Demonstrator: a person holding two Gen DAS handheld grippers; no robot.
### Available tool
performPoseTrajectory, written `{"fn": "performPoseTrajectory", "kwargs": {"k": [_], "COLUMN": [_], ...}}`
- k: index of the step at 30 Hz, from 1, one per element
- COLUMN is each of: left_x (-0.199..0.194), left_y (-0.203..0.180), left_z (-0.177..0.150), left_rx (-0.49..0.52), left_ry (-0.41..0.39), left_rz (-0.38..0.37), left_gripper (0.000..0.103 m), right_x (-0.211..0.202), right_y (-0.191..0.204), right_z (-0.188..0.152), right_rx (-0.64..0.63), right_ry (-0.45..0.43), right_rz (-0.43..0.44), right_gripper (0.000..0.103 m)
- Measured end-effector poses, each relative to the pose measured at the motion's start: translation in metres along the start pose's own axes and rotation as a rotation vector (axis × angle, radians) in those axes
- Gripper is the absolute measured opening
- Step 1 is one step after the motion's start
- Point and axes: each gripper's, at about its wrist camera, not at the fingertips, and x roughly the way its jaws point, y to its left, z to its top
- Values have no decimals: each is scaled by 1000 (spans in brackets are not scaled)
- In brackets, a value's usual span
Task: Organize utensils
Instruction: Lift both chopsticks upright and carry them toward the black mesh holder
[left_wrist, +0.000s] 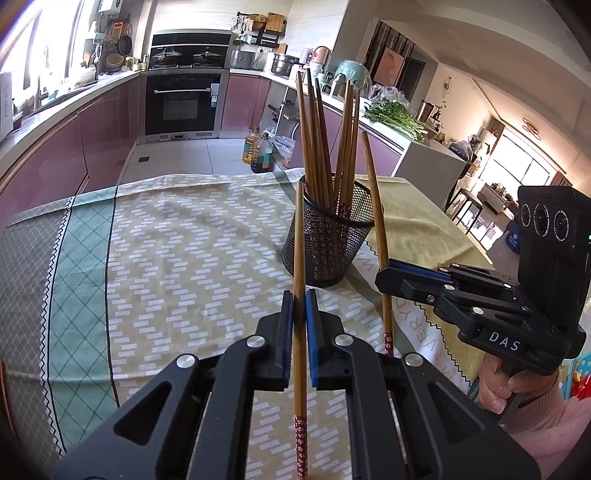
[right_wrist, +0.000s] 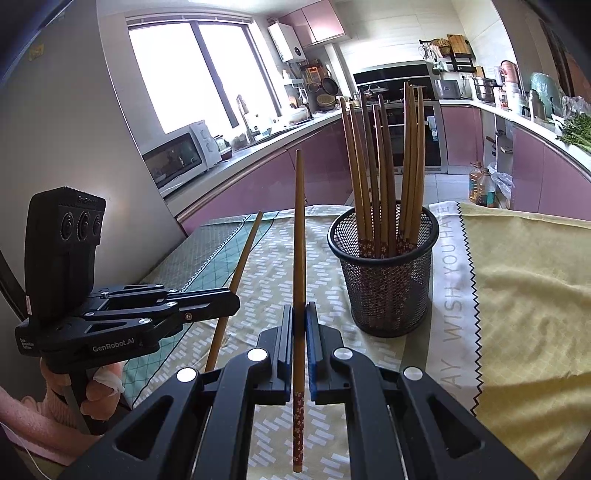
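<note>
Left wrist view: my left gripper (left_wrist: 299, 314) has its fingers (left_wrist: 286, 332) pinching a chopstick (left_wrist: 299, 266) between the blue pads. The stick runs lengthwise along the fingers, its plain tapered end reaching forward past the fingertips, its red flowered end trailing back between the finger bases. Ahead and slightly right stands the mesh holder (left_wrist: 325, 236), with a sheaf of chopsticks upright inside, patterned ends down. My right gripper (left_wrist: 384, 275) shows at the right edge, seen from the side, its fingers closed on a second chopstick (left_wrist: 376, 229) that slants steeply, the tip passing close by the holder's rim; I cannot tell whether it touches. The right hand (left_wrist: 498, 384) grips the handle below.

Right wrist view: my right fingers (right_wrist: 286, 332) pinch that second chopstick (right_wrist: 299, 258) likewise, gripped nearer its flowered end, tip pointing forward. The holder (right_wrist: 384, 277) stands just right of the stick, apart from it. At left, the left gripper (right_wrist: 232, 295) holds its chopstick (right_wrist: 240, 266) aslant, with the left hand (right_wrist: 96, 387) beneath.

The holder rests on the surface, on a patterned cloth (left_wrist: 177, 258); a yellow cloth (right_wrist: 524, 295) lies to its right.
</note>
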Motion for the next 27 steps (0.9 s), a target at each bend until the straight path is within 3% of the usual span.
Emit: {"fn": "performPoseTrajectory", "kwargs": {"k": [27], "left_x": [-18], "left_y": [-5], "left_z": [7], "left_rx": [9], "left_ry": [-38], "left_rz": [-34], "left_gripper": [7], "right_x": [-9], "right_y": [-1], "right_z": [9], "right_rx": [-6], "right_ry": [-39], "right_rz": [-7], "right_gripper": [6]}}
